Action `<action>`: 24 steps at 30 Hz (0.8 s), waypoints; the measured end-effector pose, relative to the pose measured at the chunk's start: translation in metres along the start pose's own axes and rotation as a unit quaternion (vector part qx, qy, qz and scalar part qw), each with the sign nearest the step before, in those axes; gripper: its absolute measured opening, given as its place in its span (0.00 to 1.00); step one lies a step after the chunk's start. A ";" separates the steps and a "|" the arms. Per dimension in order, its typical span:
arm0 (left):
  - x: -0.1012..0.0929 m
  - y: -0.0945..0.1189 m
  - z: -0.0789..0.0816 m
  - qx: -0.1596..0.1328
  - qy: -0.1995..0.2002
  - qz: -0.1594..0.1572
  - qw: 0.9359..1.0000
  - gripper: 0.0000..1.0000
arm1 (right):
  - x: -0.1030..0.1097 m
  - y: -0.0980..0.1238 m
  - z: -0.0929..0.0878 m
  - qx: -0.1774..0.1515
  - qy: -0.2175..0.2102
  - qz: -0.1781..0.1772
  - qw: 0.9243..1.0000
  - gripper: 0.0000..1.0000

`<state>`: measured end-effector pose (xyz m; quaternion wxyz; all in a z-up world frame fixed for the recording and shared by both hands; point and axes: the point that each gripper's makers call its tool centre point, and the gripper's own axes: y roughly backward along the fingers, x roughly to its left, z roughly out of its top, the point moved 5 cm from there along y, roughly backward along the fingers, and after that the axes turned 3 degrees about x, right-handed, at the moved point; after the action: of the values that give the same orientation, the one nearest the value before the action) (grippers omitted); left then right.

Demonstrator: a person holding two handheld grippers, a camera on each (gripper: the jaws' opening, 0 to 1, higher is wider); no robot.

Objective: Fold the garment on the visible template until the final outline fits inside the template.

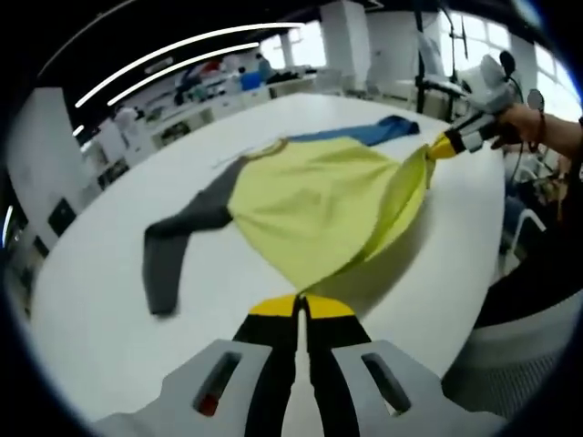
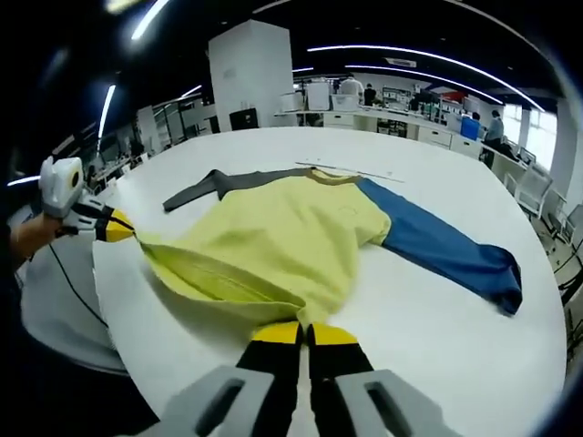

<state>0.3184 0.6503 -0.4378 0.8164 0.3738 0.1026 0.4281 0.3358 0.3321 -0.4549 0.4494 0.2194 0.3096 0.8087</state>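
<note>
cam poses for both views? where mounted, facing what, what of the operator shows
Left gripper view: rides the left hand-held gripper, shut on the garment hem, facing across the white table; right hand-held gripper and the person's hand at upper right.
Right gripper view: rides the right hand-held gripper, also shut on the hem; left one at far left.
Shared: garment, table, both grippers.

Bright, even light falls from long ceiling strip lamps (image 1: 173, 56), and daylight glares through windows (image 1: 556, 86) in the left gripper view. The white bench (image 2: 428, 300) shines pale, with soft shadows under the cloth. Fisheye bending curves the edges; far background is soft, slightly blurred.
</note>
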 end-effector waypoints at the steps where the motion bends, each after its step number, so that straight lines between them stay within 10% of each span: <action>1: 0.000 0.000 0.000 -0.001 0.003 0.000 1.000 0.00 | 0.002 -0.001 -0.002 0.001 0.001 0.005 1.000 0.00; 24: 0.000 -0.001 -0.004 -0.007 0.048 -0.011 0.999 0.00 | 0.055 -0.065 0.029 0.008 0.067 0.083 0.994 0.00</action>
<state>0.3172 0.6526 -0.4412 0.8175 0.3466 0.1425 0.4374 0.3652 0.4145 -0.4757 0.3569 0.1930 0.3258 0.8540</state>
